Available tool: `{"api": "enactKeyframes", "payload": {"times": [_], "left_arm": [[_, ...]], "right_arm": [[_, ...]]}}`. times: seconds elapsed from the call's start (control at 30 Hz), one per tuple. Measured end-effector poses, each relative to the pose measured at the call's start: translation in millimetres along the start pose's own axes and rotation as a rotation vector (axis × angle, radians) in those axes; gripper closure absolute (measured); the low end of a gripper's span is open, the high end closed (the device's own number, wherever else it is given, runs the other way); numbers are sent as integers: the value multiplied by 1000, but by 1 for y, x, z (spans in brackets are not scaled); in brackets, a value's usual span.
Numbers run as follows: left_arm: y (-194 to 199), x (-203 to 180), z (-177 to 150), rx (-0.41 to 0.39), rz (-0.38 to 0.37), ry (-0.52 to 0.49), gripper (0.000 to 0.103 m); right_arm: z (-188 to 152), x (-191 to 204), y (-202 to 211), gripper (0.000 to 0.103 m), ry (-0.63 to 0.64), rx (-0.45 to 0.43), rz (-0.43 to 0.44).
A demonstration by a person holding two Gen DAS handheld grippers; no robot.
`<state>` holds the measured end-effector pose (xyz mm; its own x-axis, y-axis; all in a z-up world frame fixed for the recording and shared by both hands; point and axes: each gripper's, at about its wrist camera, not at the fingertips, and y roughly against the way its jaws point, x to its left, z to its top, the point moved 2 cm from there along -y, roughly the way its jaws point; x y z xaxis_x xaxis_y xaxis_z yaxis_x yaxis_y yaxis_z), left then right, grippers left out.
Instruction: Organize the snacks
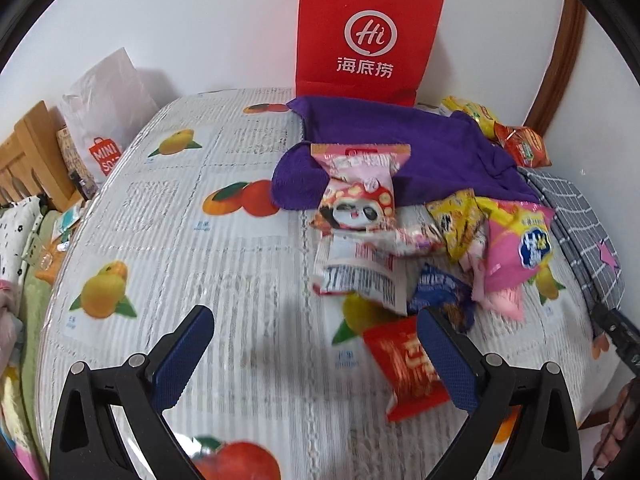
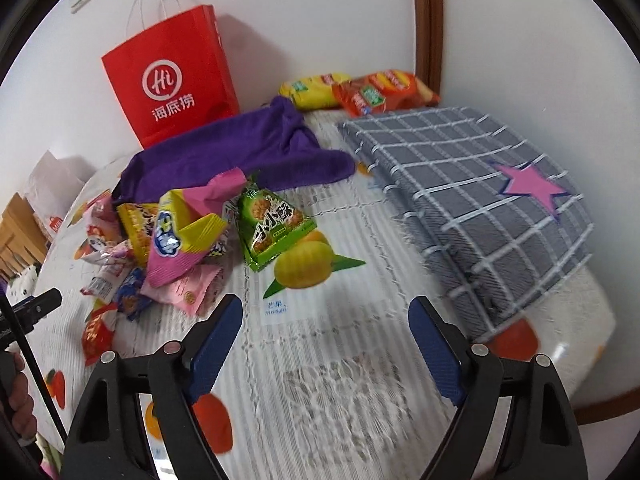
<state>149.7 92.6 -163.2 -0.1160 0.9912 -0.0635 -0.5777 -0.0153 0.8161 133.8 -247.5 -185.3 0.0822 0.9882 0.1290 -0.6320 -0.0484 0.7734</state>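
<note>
A heap of snack packets lies on the fruit-print tablecloth (image 1: 192,264). It includes a panda packet (image 1: 356,200), a white-and-red packet (image 1: 360,276), a blue packet (image 1: 440,292), a pink bag (image 1: 516,248) and a green packet (image 2: 272,224). My left gripper (image 1: 315,314) is open just short of the heap. A red packet (image 1: 400,372) lies on the cloth by its right finger, partly hidden behind it. My right gripper (image 2: 326,302) is open over bare tablecloth (image 2: 340,360), right of the heap, with nothing between its fingers.
A red paper bag (image 1: 368,32) stands against the back wall behind a purple cloth (image 1: 400,148). A yellow chip bag (image 2: 312,90) and an orange one (image 2: 380,94) lie in the far corner. A folded grey checked cloth (image 2: 480,208) lies at the right. A white shopping bag (image 1: 104,120) stands far left.
</note>
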Motion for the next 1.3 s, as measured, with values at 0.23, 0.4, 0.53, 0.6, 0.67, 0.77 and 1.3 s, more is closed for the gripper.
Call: {"api": "enactKeyframes", "payload": {"times": [0.23,0.4,0.53,0.6,0.67,0.77,1.3], "left_arm": [[-25,-5,32,19,-30,9,4],[-43,-13,54,16,-37,19,4],[-60,-23,68,10,-17,5,7],[-66,-26,72,12,-18,0,8],[-71,-29,74,14,-20,-2,11],[-78,-31,76,9,-11,-7,15],[-86,-31,75,18,-30,-6,53]], "right_arm": [[15,-1,-36,18,19,37,-1],[32,2,-55,18,55,30,23],[44,7,-71,18,90,33,34],[49,9,-76,18,100,26,46],[54,12,-82,18,108,23,69],[58,18,-90,18,126,31,91],[63,43,-118,44,150,81,213]]}}
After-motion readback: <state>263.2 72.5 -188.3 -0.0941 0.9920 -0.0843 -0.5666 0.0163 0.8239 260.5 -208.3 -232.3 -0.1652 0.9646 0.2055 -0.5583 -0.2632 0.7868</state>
